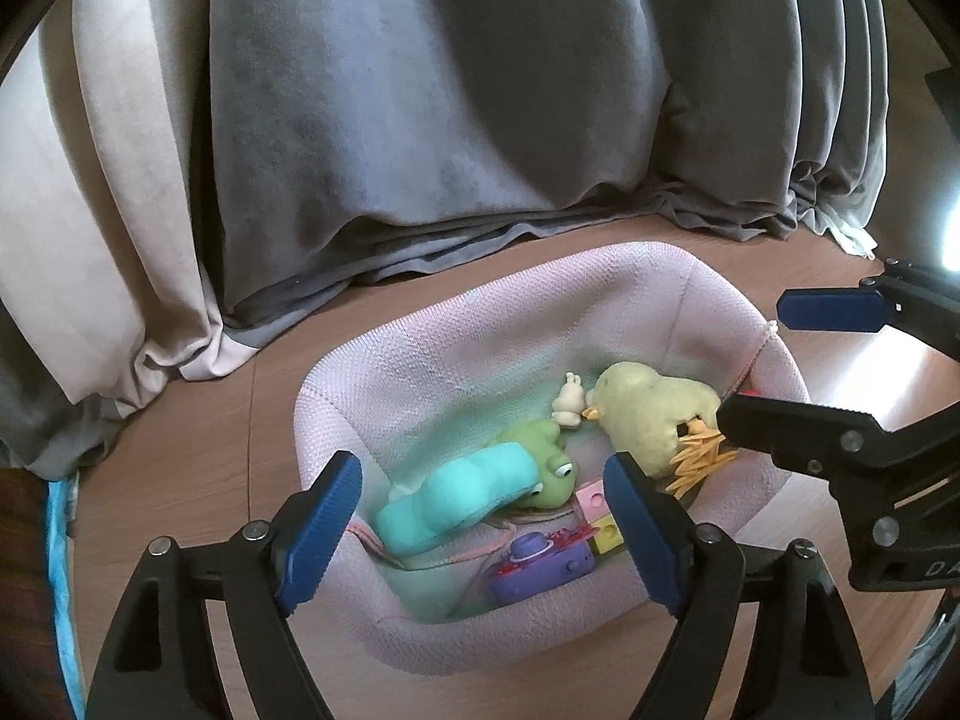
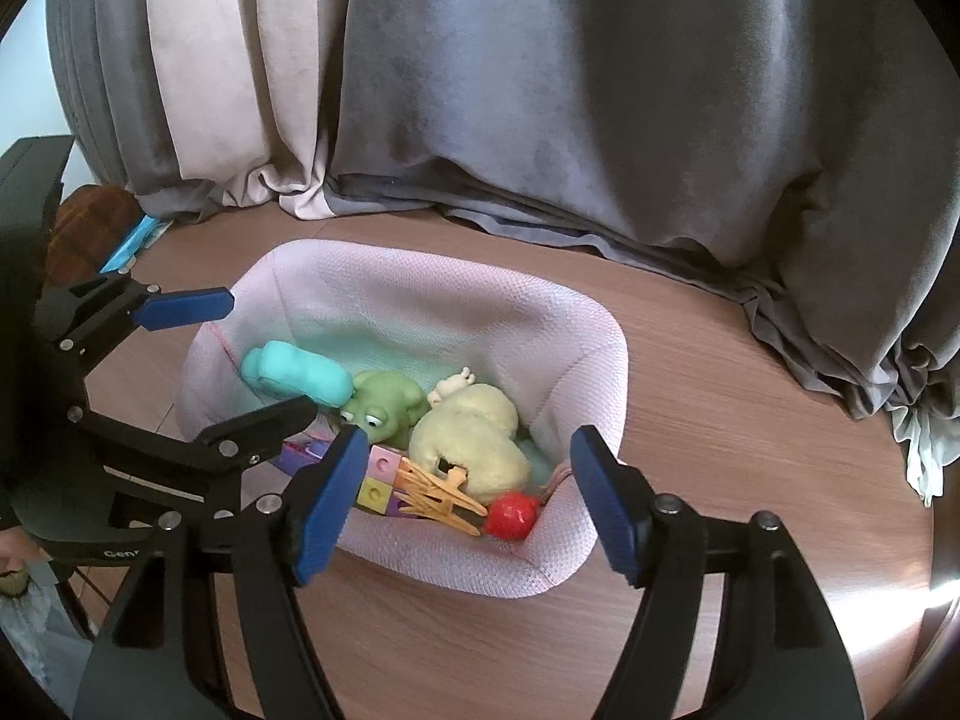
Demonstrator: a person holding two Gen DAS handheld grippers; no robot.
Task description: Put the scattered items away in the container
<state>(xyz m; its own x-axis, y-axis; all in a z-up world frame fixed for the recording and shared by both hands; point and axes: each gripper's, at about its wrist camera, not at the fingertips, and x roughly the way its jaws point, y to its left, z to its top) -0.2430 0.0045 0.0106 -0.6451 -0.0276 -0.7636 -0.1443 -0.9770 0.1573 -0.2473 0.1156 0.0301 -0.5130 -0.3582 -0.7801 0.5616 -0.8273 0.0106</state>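
A pink fabric basket [image 1: 540,300] [image 2: 432,276] sits on a wooden table. Inside lie a teal plush [image 1: 456,498] [image 2: 294,375], a green frog [image 1: 540,456] [image 2: 384,405], a yellow chick plush [image 1: 648,414] [image 2: 474,444], a small cream rabbit figure [image 1: 570,402], a purple toy camera [image 1: 540,564], pink and yellow blocks [image 1: 600,516] [image 2: 378,477] and a red ball [image 2: 510,516]. My left gripper [image 1: 480,468] [image 2: 270,354] hangs open over the basket's left part, its pads clear of the toys. My right gripper [image 2: 469,443] [image 1: 753,360] hangs open over the right part, gripping nothing.
Grey and beige curtains [image 1: 420,120] [image 2: 540,90] fall to the table behind the basket. A blue strip [image 1: 60,570] lies at the table's left edge. Bare wooden tabletop [image 2: 720,420] extends to the right of the basket.
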